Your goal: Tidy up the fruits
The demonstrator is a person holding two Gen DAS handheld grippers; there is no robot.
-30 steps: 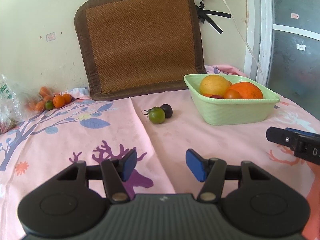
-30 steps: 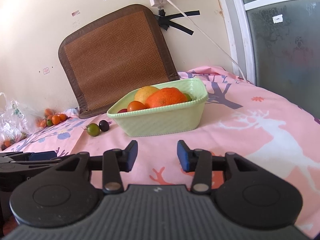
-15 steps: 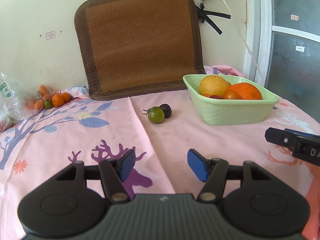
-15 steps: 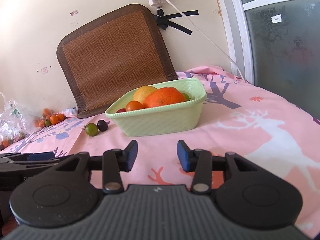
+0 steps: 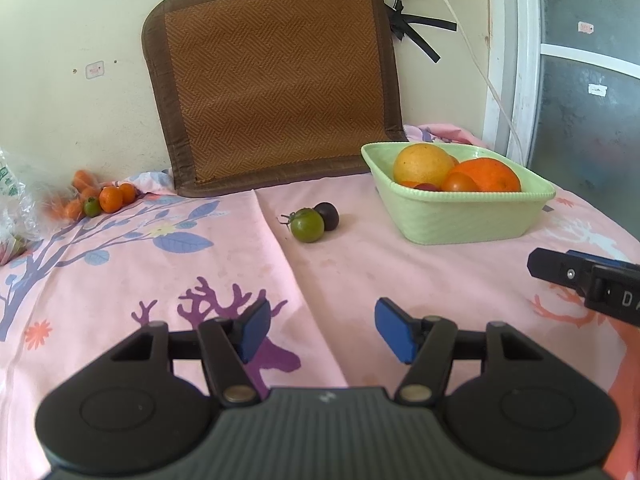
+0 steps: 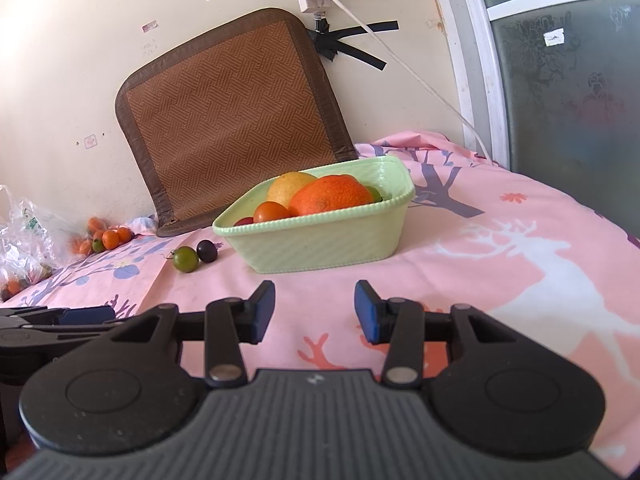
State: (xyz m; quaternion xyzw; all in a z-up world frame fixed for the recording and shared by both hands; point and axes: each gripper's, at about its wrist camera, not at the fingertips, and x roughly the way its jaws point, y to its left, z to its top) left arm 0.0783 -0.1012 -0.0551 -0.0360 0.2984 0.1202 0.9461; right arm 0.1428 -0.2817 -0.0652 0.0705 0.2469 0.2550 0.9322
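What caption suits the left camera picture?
Open hand-held gripper faces a green tomato beside a fruit-filled bowl.

Left claw [image 5: 320, 330] empty, jaws apart, above pink bedsheet [image 5: 120, 280]. Green tomato [image 5: 307, 225] touching dark plum [image 5: 327, 215]; green basket [image 5: 460, 216] holds citrus.

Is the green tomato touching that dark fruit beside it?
Cannot tell. In both views the green tomato overlaps the dark fruit with no gap showing, but neither shows contact plainly.

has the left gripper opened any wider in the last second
Yes, slightly. The left gripper is empty, and its blue pads have spread further apart across the purple deer print than before.
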